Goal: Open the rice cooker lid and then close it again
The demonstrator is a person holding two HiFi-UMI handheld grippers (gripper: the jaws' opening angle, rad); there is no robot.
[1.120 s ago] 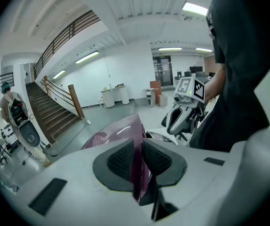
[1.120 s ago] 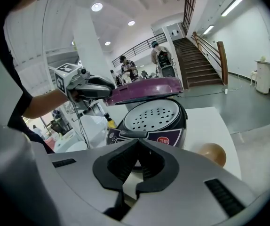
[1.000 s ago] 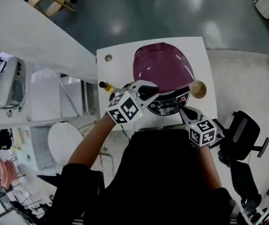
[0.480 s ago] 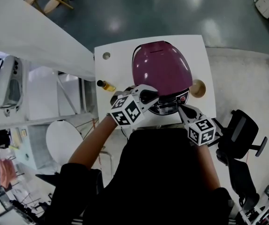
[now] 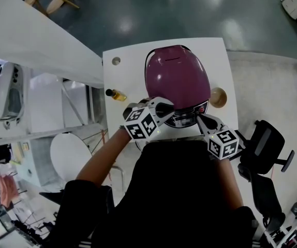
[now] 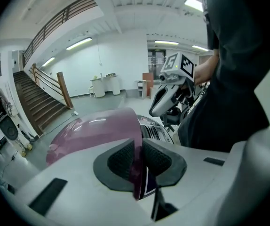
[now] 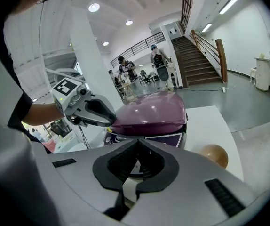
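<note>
Table [image 5: 123,79]: lid [image 5: 177,76] in L gripper [image 6: 138,160] jaws

The rice cooker lid [image 5: 177,76] is glossy plum purple, above a black control panel [image 5: 186,119] with a red button, all on a white counter [image 5: 130,74]. At the lid's right lies a tan round object [image 5: 218,97]. At its left is an amber bottle [image 5: 118,94] with a dark cap. The left tool [image 5: 169,108] and right tool [image 5: 201,120] are pale grey with black pads, each bearing a cube [image 5: 140,124] of black-and-white square markers. The floor [image 5: 138,14] is dark teal.
</note>
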